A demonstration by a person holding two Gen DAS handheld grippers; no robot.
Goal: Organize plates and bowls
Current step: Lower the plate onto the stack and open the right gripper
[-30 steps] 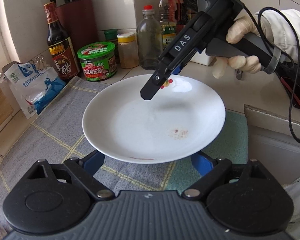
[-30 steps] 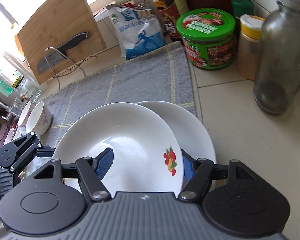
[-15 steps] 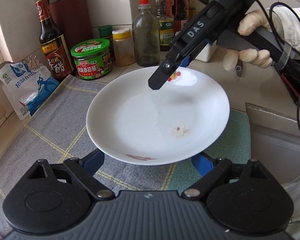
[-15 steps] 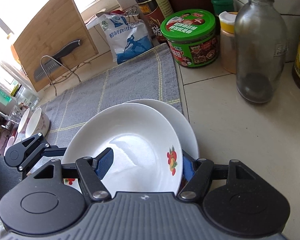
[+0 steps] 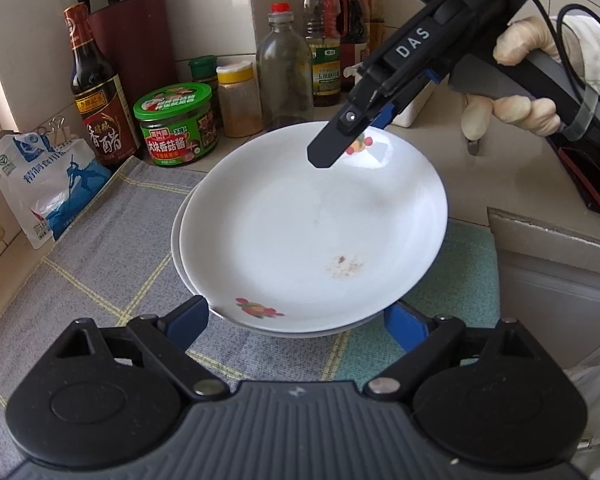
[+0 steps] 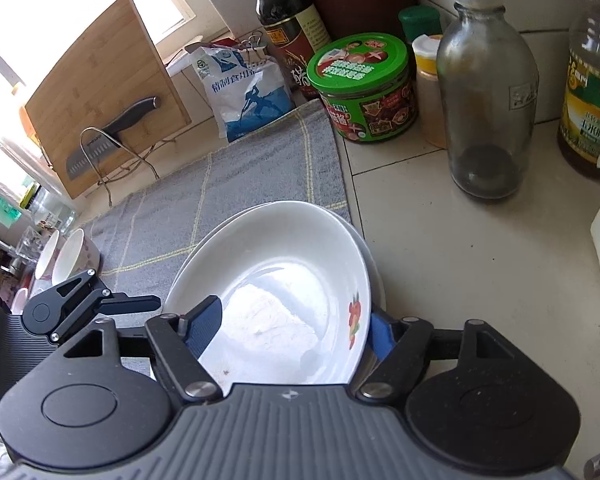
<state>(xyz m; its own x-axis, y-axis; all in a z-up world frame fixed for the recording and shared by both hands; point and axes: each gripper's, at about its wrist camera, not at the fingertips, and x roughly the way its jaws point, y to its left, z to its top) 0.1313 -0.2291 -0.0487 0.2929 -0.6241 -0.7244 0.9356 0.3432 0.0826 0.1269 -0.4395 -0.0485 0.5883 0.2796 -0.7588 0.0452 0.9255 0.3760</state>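
Observation:
A white plate with red fruit prints (image 5: 312, 232) lies on a second white plate (image 5: 179, 236) on the grey checked cloth (image 5: 100, 248). My right gripper (image 5: 340, 148) is shut on the top plate's far rim; in the right wrist view (image 6: 296, 328) its blue pads pinch the plate (image 6: 284, 276), which tilts slightly over the lower plate (image 6: 374, 272). My left gripper (image 5: 300, 316) is open, its blue fingers (image 5: 188, 320) wide either side of the near rim, not touching it.
Sauce bottles, a green-lidded jar (image 5: 176, 124), a glass bottle (image 5: 286, 68) and a salt bag (image 5: 48, 184) stand along the tiled wall. A cutting board with a knife (image 6: 96, 92) and small bowls (image 6: 72, 256) are off to the left in the right wrist view. A green cloth (image 5: 456, 272) lies at the right.
The top plate has come down onto the second plate, which now shows beneath it. Both grippers have shifted slightly toward the bottles.

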